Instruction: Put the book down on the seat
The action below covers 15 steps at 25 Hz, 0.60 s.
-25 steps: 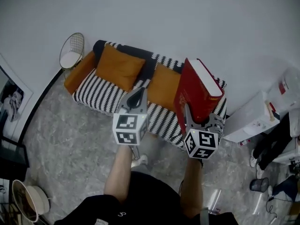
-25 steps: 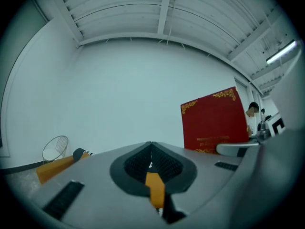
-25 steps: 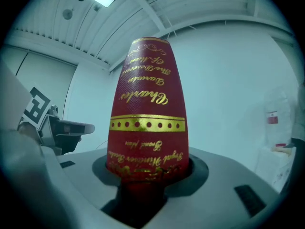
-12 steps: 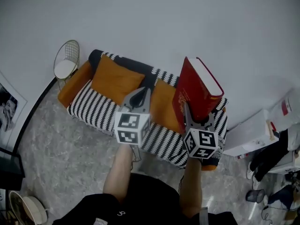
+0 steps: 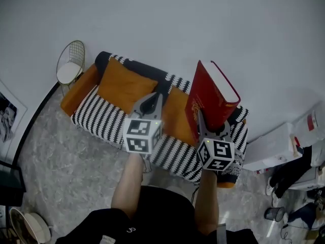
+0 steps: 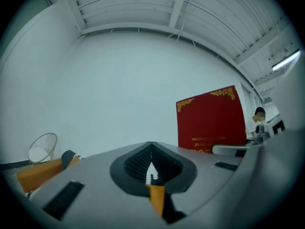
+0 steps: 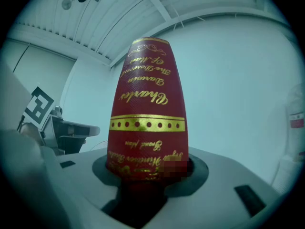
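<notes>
The right hand-held gripper (image 5: 210, 127) is clamped on the spine end of the red book (image 5: 207, 96); the book stands upright in the air above the right end of the striped sofa (image 5: 104, 115), not on its seat; the left hand-held gripper (image 5: 151, 100) has its jaws together, empty, beside the right one; an orange cushion (image 5: 123, 86) leans on the sofa's back.

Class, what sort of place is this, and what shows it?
Probably a living-room set in a studio: striped sofa, orange cushion, wire chair, bare ceiling beams.
</notes>
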Available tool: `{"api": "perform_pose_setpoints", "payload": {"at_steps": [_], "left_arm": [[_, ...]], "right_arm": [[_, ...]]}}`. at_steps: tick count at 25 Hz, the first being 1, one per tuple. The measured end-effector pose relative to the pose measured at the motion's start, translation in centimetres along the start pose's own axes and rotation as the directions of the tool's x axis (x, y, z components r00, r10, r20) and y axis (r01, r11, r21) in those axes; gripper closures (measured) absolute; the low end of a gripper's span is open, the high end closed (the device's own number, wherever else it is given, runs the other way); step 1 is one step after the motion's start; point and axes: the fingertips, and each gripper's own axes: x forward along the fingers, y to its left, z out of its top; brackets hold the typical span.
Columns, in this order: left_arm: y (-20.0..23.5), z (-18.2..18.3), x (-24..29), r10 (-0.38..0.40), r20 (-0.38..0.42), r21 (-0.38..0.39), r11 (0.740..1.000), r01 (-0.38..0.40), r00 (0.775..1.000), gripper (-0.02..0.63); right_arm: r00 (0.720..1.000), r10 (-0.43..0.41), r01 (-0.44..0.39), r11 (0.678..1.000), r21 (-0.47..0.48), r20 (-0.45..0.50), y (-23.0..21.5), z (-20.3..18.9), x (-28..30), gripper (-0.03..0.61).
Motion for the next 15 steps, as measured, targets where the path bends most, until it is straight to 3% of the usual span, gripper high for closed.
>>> {"api": "perform_pose_setpoints", "payload": {"at_steps": [5,9,13,15], "left_arm": [[-1.5,0.4,1.1,-0.001,-0.012,0.112,0.994,0.002,1.0,0.603],[-3.2,0.6,2.3,-0.044,0.01,0.043,0.998,0.044,0.999,0.603],[-3.9,-0.1,3.3,-0.038,-0.026,0.028,0.999,0.038,0.999,0.603],[-4.3,0.6,3.8,-0.034,-0.007,0.029,0.999,0.034,0.999,0.603]], "right_arm": [[1.0,-0.027,0.027,1.0,0.007,-0.007,-1.3,-0.3,-0.2,0.365],[0.999,-0.038,0.038,0.999,-0.007,-0.009,-2.8,0.0,-0.6,0.365],[0.998,-0.061,0.06,0.998,-0.018,-0.005,-4.7,0.6,-1.0,0.364],[0.998,-0.068,0.068,0.997,-0.02,0.003,-5.8,1.3,-1.1,0.364]]}}
